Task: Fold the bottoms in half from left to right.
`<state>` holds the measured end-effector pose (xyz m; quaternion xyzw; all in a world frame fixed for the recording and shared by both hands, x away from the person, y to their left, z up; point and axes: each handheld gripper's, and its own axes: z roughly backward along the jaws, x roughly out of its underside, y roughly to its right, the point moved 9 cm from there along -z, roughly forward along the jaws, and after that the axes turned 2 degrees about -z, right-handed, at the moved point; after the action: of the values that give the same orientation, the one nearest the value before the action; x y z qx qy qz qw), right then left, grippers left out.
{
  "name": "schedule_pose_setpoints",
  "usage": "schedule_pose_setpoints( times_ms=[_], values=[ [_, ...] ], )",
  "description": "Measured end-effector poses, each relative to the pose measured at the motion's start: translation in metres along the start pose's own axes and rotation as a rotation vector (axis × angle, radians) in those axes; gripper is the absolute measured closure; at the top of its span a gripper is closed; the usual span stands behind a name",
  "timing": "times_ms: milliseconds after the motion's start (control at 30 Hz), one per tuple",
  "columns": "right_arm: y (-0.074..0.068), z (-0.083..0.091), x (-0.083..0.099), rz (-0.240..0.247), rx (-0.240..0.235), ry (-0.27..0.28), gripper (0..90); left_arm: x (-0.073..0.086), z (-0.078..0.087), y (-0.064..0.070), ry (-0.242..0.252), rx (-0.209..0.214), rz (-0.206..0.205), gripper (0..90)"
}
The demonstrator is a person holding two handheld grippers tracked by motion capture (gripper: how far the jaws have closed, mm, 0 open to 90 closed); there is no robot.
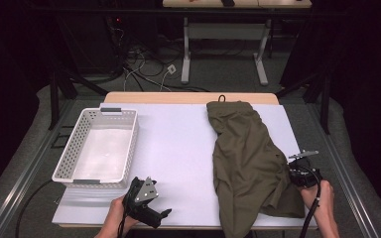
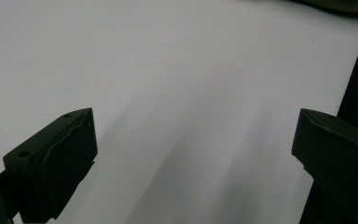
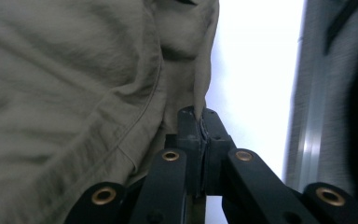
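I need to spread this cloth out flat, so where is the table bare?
The widest bare patch of the white table top lies between the white perforated plastic basket and the olive-green fabric garment. The open left gripper hovers at its near edge. The right side is crowded: the garment covers it, pinched by the right gripper.

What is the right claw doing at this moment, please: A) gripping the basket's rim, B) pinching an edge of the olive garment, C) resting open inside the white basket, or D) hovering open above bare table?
B: in the right gripper view the right claw has its jaws closed together on a fold of the olive garment at the cloth's right edge, well away from the white basket.
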<state>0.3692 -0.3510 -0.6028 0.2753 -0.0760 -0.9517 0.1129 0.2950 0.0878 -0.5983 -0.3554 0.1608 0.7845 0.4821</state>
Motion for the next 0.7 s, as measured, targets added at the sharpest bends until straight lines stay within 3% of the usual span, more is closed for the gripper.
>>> schedule_pose_setpoints(
  times_ms=[67, 167, 233, 267, 300, 333, 433, 467, 500, 567, 633, 667, 700],
  values=[
    [0.0, -0.005, -0.001, 0.014, 0.019, -0.004, 74.4, 0.0, 0.0, 0.0, 0.002, 0.0, 0.002, 0.0],
    [-0.003, 0.002, -0.003, -0.008, -0.008, 0.013, 58.6, 0.0, 0.0, -0.002, 0.001, -0.002, 0.007, 0.0],
    [-0.004, 0.008, -0.004, -0.018, -0.011, 0.028, 54.2, 0.0, -0.001, -0.002, 0.0, -0.002, 0.007, 0.0],
    [-0.007, 0.024, -0.008, -0.036, -0.038, 0.081, 47.7, 0.0, -0.001, -0.001, -0.001, 0.002, 0.003, 0.0],
    [-0.007, 0.024, -0.008, -0.036, -0.038, 0.081, 47.7, 0.0, -0.001, -0.001, -0.001, 0.002, 0.003, 0.0],
    [-0.014, 0.037, -0.011, -0.051, -0.076, 0.113, 43.6, 0.0, -0.001, 0.0, -0.003, 0.004, -0.002, 0.0],
    [-0.035, 0.048, -0.01, -0.038, -0.157, 0.115, 39.7, 0.0, 0.0, -0.001, 0.001, 0.0, 0.001, 0.0],
    [-0.035, 0.048, -0.01, -0.038, -0.157, 0.115, 39.7, 0.0, 0.0, -0.001, 0.001, 0.0, 0.001, 0.0],
    [-0.05, 0.048, -0.004, -0.012, -0.206, 0.071, 42.2, 0.0, 0.0, -0.001, 0.0, 0.0, 0.002, 0.0],
    [-0.055, 0.043, 0.004, 0.011, -0.217, 0.017, 49.7, 0.0, 0.0, -0.001, 0.002, 0.0, 0.003, 0.0],
    [-0.055, 0.036, 0.013, 0.015, -0.209, -0.027, 68.5, 0.0, 0.0, -0.001, 0.0, 0.0, 0.001, 0.0],
    [-0.055, 0.036, 0.013, 0.015, -0.209, -0.027, 68.5, 0.0, 0.0, -0.001, 0.0, 0.0, 0.001, 0.0],
    [-0.05, 0.033, 0.018, 0.007, -0.191, -0.037, 85.4, 0.0, 0.0, -0.001, 0.002, 0.001, 0.0, 0.0]
  ],
)
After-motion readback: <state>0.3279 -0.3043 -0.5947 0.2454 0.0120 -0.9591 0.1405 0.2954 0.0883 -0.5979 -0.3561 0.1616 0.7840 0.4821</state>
